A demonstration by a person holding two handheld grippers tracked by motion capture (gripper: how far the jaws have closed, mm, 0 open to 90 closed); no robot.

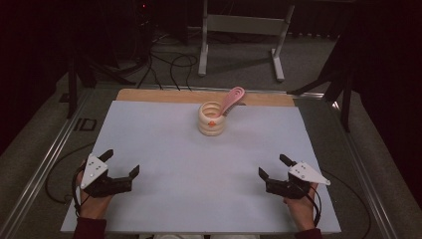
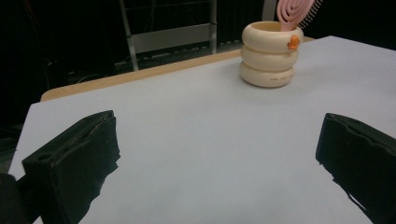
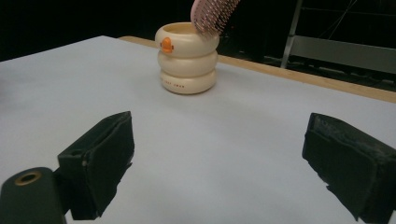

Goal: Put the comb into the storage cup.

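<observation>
We see a cream holder (image 1: 211, 119) made of three stacked rings, standing upright on the far middle part of the pale table (image 1: 164, 149). A pink hairbrush (image 1: 232, 99) stands inside it and leans over the rim, away from us and to the right. A small orange mark (image 2: 293, 42) sits on the top ring; we cannot tell what it is.

The left gripper (image 1: 121, 165) rests near the close left corner, its jaws spread wide with nothing between them. The right gripper (image 1: 273, 167) rests near the close right corner, jaws also wide and holding nothing. The holder is well apart from both grippers, ahead of them and between their lines.
</observation>
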